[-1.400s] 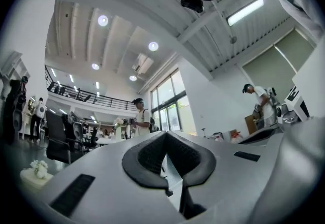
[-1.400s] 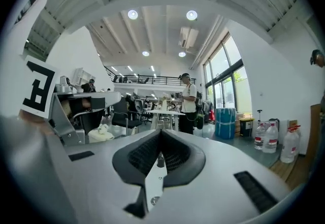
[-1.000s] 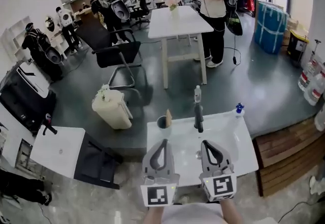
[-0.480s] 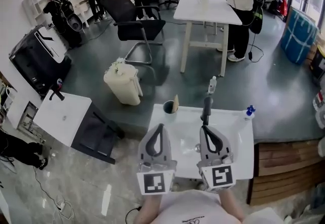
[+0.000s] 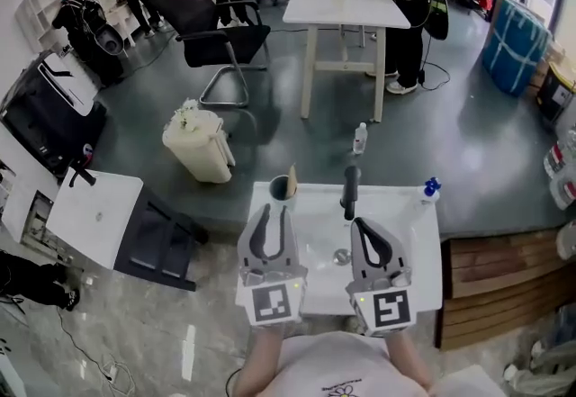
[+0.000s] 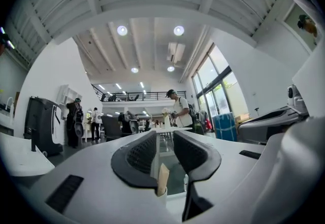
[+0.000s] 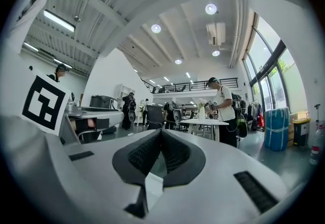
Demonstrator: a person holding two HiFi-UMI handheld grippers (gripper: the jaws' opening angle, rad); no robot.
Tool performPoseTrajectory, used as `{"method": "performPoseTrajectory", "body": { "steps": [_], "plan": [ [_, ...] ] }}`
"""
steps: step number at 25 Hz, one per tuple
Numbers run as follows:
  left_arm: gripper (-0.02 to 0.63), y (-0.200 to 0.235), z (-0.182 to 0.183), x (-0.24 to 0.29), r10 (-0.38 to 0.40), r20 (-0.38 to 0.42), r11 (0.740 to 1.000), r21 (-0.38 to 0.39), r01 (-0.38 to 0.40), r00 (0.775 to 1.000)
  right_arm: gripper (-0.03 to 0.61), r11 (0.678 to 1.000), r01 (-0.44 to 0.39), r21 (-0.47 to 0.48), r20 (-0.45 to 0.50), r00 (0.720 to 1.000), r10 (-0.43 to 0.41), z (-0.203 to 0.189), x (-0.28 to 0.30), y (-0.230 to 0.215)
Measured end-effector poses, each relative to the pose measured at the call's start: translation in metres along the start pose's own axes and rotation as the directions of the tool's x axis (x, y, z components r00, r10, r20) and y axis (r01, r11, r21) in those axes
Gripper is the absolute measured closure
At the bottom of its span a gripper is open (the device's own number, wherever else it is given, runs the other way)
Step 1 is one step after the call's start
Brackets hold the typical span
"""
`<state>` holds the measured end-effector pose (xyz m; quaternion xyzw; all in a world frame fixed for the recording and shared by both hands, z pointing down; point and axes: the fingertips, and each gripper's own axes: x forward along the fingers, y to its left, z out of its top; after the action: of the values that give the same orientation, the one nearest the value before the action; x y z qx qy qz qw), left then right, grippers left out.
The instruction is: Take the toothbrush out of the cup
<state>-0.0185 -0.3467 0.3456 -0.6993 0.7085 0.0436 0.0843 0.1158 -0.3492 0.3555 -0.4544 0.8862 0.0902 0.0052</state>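
A dark cup point(image 5: 281, 192) stands at the far left corner of the white washbasin point(image 5: 409, 242), with a pale wooden toothbrush point(image 5: 292, 179) sticking up out of it. My left gripper point(image 5: 275, 209) hovers just short of the cup; its jaws have just been opening and stand slightly apart, open, with nothing between them. In the left gripper view the toothbrush point(image 6: 162, 180) and cup rim point(image 6: 174, 195) show through the gap of the left gripper point(image 6: 165, 135). My right gripper point(image 5: 355, 222) hangs over the basin near the faucet, and in the right gripper view this gripper point(image 7: 161, 132) is shut and empty.
A black faucet point(image 5: 349, 190) rises at the basin's far edge, and the drain point(image 5: 342, 256) lies below it. A blue-capped bottle point(image 5: 430, 187) stands at the far right corner. Beyond are a clear bottle point(image 5: 360, 138), a cream bin point(image 5: 200, 145) and a low white table point(image 5: 94, 215).
The left gripper has moved closer to the cup and its jaws have parted. The right gripper has shifted a little over the basin. The head view has swung.
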Motion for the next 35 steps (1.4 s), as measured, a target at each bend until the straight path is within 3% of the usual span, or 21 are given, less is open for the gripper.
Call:
{"method": "performPoseTrajectory", "body": {
  "steps": [3, 6, 12, 16, 25, 30, 35],
  "plan": [
    [0.447, 0.002, -0.016, 0.021, -0.017, -0.036, 1.0, 0.013, 0.018, 0.999, 0.566, 1.0, 0.023, 0.008, -0.013, 1.0, -0.023, -0.004, 0.0, -0.005],
    [0.359, 0.001, -0.048, 0.044, -0.052, -0.127, 0.998, 0.033, 0.056, 0.991, 0.566, 0.999, 0.048, 0.01, -0.028, 0.998, -0.048, -0.007, -0.003, -0.009],
    [0.345, 0.0, -0.111, 0.081, -0.052, -0.265, 0.998, 0.023, 0.06, 0.963, 0.566, 0.992, 0.122, 0.013, -0.068, 0.99, -0.121, -0.018, -0.017, -0.026],
    [0.364, 0.002, -0.146, 0.099, -0.035, -0.359, 0.999, 0.009, 0.041, 0.933, 0.566, 0.986, 0.167, 0.006, -0.092, 0.982, -0.166, -0.024, -0.03, -0.035],
    [0.442, 0.001, -0.191, 0.109, -0.019, -0.479, 1.0, -0.003, 0.02, 0.878, 0.566, 0.981, 0.196, -0.004, -0.125, 0.973, -0.195, -0.033, -0.039, -0.041],
    [0.522, 0.004, -0.203, 0.109, 0.008, -0.509, 1.0, 0.02, 0.003, 0.861, 0.566, 0.979, 0.205, 0.004, -0.137, 0.97, -0.202, -0.038, -0.042, -0.043],
    [0.55, 0.007, -0.208, 0.109, 0.017, -0.521, 1.0, 0.03, -0.002, 0.854, 0.566, 0.977, 0.212, 0.005, -0.133, 0.969, -0.209, -0.038, -0.044, -0.046]
  ]
}}
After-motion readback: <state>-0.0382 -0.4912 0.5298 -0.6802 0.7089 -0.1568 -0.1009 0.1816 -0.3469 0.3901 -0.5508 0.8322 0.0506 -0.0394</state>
